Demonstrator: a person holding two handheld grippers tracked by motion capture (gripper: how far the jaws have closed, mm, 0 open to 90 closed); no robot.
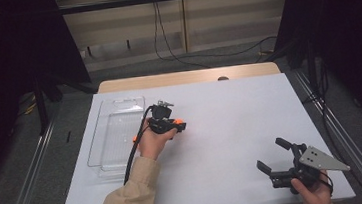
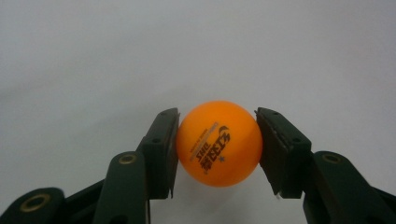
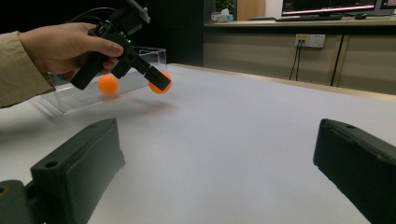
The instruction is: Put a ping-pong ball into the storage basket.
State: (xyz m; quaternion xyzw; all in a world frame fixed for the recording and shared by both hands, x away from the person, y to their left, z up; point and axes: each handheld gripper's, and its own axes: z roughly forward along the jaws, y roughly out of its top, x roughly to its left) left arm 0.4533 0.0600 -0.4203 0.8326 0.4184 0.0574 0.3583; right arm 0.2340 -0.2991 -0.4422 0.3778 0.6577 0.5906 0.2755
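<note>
orange ping-pong ball (image 2: 218, 143) sits clamped between the jaws of the left tool (image 1: 177, 124), held just above the white tabletop (image 1: 231, 122) beside a clear plastic tray (image 1: 116, 133); a second orange ball (image 3: 108, 84) shows near the tray. the right tool (image 1: 273, 157) rests wide, holding nothing

1. The orange ball (image 2: 219, 143) in the left gripper view carries dark print across its front: a logo mark, a row of block characters and a small star beside them. The print runs tilted and looks upside down, so I cannot read the characters for sure.
2. Above that row on the ball stands a line of much smaller print, too small to read.
3. In the right gripper view the monitor (image 3: 334, 8) at the back shows a bright strip, too far off to read.
</note>
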